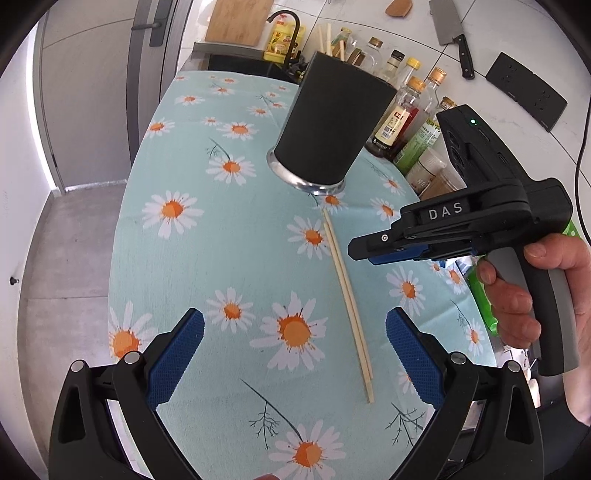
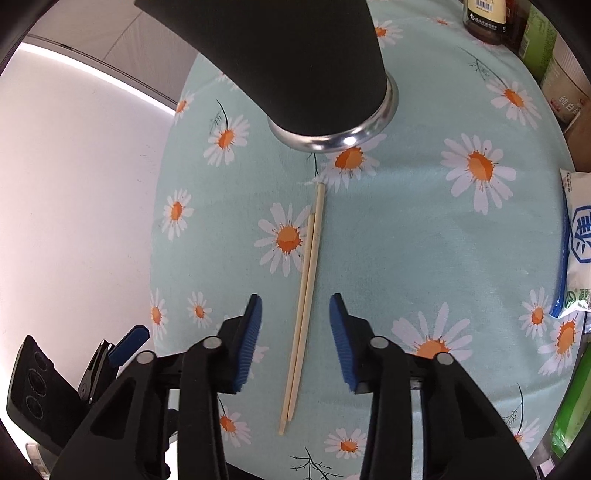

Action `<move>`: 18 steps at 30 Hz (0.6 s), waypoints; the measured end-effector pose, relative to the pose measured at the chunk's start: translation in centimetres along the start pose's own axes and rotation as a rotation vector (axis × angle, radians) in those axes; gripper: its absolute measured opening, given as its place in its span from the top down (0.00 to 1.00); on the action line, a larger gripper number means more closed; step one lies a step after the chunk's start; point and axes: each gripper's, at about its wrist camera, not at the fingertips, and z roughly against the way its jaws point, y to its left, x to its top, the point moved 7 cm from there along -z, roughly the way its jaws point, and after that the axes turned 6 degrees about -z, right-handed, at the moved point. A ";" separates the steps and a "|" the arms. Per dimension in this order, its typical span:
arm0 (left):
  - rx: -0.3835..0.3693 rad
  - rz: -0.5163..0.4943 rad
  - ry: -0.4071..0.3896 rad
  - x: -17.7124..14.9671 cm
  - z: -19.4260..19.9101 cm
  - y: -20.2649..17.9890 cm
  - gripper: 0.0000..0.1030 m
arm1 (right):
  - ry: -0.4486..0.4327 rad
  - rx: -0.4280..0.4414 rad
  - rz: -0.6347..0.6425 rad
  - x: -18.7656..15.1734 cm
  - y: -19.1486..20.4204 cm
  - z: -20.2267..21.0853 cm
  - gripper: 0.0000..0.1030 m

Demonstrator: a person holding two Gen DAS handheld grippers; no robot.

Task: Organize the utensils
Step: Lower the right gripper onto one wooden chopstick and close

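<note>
A daisy-print tablecloth (image 1: 221, 258) covers the counter, with grey flooring at the frame's left. A pair of chopsticks (image 2: 304, 306) lies at centre, below a black utensil holder (image 1: 328, 125). The right gripper (image 2: 295, 343) straddles them, jaws apart, pads not touching. The left gripper (image 1: 295, 354) gapes wide, empty. Only the left view shows bottles (image 1: 402, 114), a cleaver (image 1: 452, 33) and the person's hand (image 1: 546, 295).

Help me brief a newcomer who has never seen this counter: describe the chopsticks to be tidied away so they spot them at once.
Find the table with the pale blue daisy cloth. Near its middle stands a tall black holder with a silver base. Just in front of that base lies the pair of chopsticks, flat and side by side: the only loose pale wooden sticks on the cloth, unlike the ones standing among the bottles behind.
</note>
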 end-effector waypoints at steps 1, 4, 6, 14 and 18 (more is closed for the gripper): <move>-0.001 0.004 0.006 -0.2 -0.1 0.1 0.07 | 0.009 -0.010 -0.001 0.1 0.1 -0.4 0.68; 0.000 0.012 0.017 -0.5 -0.3 0.6 0.07 | 0.024 -0.034 0.002 0.1 0.2 -1.0 0.77; -0.002 0.017 0.020 -0.6 -0.4 0.8 0.07 | 0.037 -0.052 0.000 0.1 0.2 -1.5 0.82; -0.013 0.030 0.033 -0.8 -0.8 1.0 0.07 | 0.064 -0.113 0.010 0.1 0.4 -3.3 0.91; -0.013 0.033 0.037 -0.8 -1.0 1.1 0.07 | 0.068 -0.118 0.010 0.1 0.4 -3.4 0.91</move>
